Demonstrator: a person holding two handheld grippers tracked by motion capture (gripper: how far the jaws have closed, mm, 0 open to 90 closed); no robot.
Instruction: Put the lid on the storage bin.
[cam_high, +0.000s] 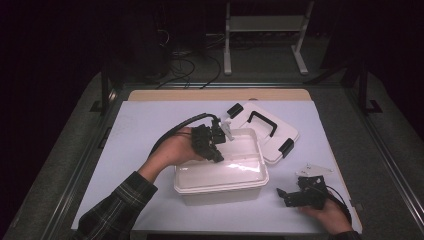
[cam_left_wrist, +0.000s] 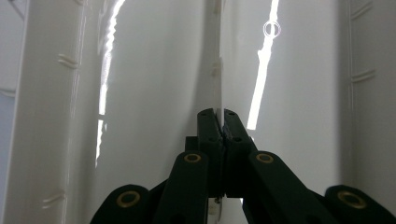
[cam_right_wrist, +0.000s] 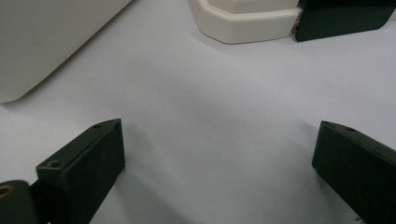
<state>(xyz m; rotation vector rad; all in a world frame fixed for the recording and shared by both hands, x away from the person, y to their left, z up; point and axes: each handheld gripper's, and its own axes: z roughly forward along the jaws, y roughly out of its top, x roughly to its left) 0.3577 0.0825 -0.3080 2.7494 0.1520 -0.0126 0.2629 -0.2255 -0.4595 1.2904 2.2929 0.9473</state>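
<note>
White plastic strip (cam_left_wrist: 217, 79) is pinched in the left tool (cam_left_wrist: 219, 122) inside the bin (cam_high: 220, 192); right tool (cam_right_wrist: 219, 154) gapes over bare tabletop (cam_right_wrist: 224, 93).

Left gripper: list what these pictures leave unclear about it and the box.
- Held thing: left gripper is shut on a thin white strip, seen edge-on; its kind is unclear.
- Box interior, high view: glare and the hand cover it.
- Lid, right gripper view: cut by the top edge.

High view: above the table's near side, facing forward and down.
Left gripper view: close, inside the white bin (cam_left_wrist: 154, 70).
Right gripper view: low over the tabletop; shares the bin (cam_right_wrist: 42, 37) and lid (cam_right_wrist: 243, 18).
</note>
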